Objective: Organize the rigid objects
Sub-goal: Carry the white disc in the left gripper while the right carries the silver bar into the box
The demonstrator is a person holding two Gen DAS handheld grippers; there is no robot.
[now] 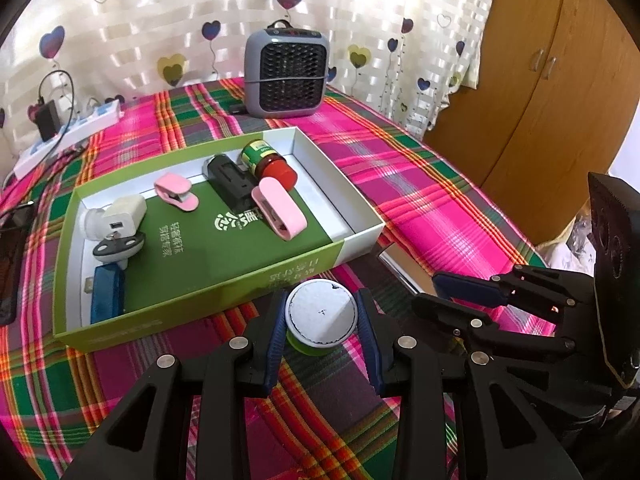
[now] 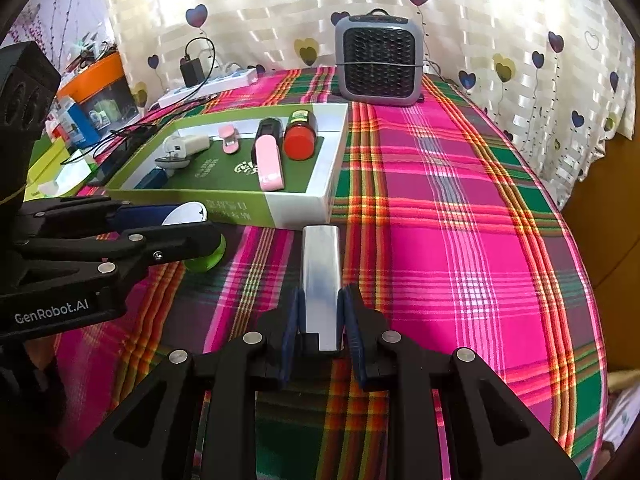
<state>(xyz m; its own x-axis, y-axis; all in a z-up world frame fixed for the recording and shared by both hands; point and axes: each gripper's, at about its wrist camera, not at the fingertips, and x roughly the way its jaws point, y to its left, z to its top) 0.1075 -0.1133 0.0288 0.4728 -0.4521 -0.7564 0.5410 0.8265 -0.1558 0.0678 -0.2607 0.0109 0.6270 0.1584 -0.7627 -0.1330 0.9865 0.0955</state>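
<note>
We are clamping the left hand-held gripper (image 1: pixel 322 322) on a small round green jar with a white lid (image 1: pixel 321 316), pads pressing its sides so it stays upright, just in front of the green-and-white cardboard box (image 1: pixel 362 236). The right hand-held gripper (image 2: pixel 321 312) is closing tight on a flat silver metal case (image 2: pixel 321 276), gripped by its near end so the long body is pointing toward the box. Both pieces are sitting low over the pink plaid bench (image 2: pixel 460 240) cloth, probably because they are heading for the box, where a red-capped bottle (image 1: pixel 270 160) and pink stapler (image 1: pixel 278 208) are already lying.
</note>
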